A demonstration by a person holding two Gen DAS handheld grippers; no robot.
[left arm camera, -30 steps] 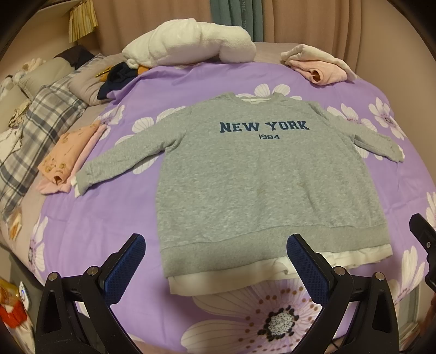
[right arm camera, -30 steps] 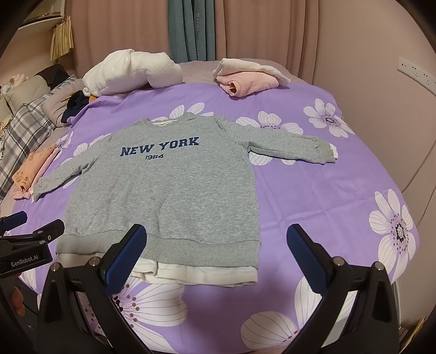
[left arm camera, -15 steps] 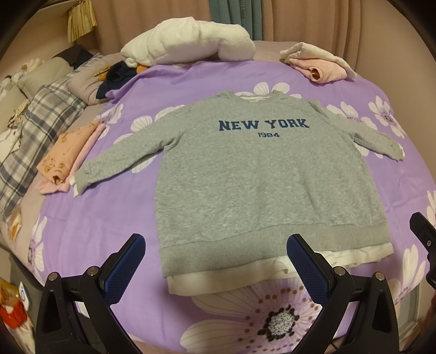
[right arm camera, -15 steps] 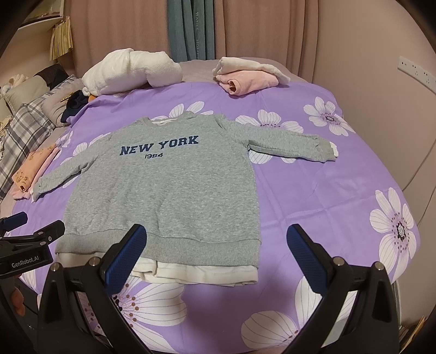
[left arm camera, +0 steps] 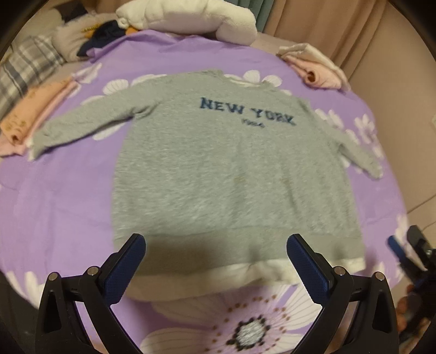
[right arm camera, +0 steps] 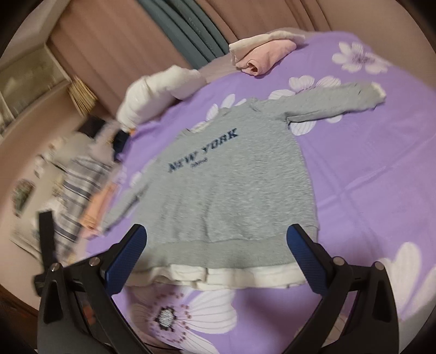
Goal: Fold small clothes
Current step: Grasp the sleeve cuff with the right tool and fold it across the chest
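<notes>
From the left wrist view, we saw the grey sweatshirt [left arm camera: 234, 174] lying flat and face up on the purple bedspread [left arm camera: 54, 207], both sleeves spread out to the sides and the white hem band nearest us. Our left hand-held gripper [left arm camera: 215, 261] hovered just over that hem, jaws spread wide and holding nothing. The picture was blurred, so we could not tell whether the pads touched the cloth. Beyond the sweatshirt's collar lay a white bundle [left arm camera: 190, 19]; off its far sleeve sat a folded pink garment [left arm camera: 316, 70], and beside its near sleeve another peach-coloured folded piece [left arm camera: 30, 117].

From the right wrist view, the sweatshirt [right arm camera: 234, 190] ran away from us at a slant, its right sleeve [right arm camera: 335, 103] stretched out toward the pink folded garment [right arm camera: 261, 57]. Our right hand-held gripper [right arm camera: 215, 258] was likewise wide open and empty, poised above the hem's right half.

We judged the sweatshirt soft, limp and light, with a thick fleecy knit that would not slip but would sag and drag wherever unsupported. The ribbed hem corners, or a cuff and shoulder seam, looked the firmest places to pinch, taking both layers together so the white underlayer would not slide out.
</notes>
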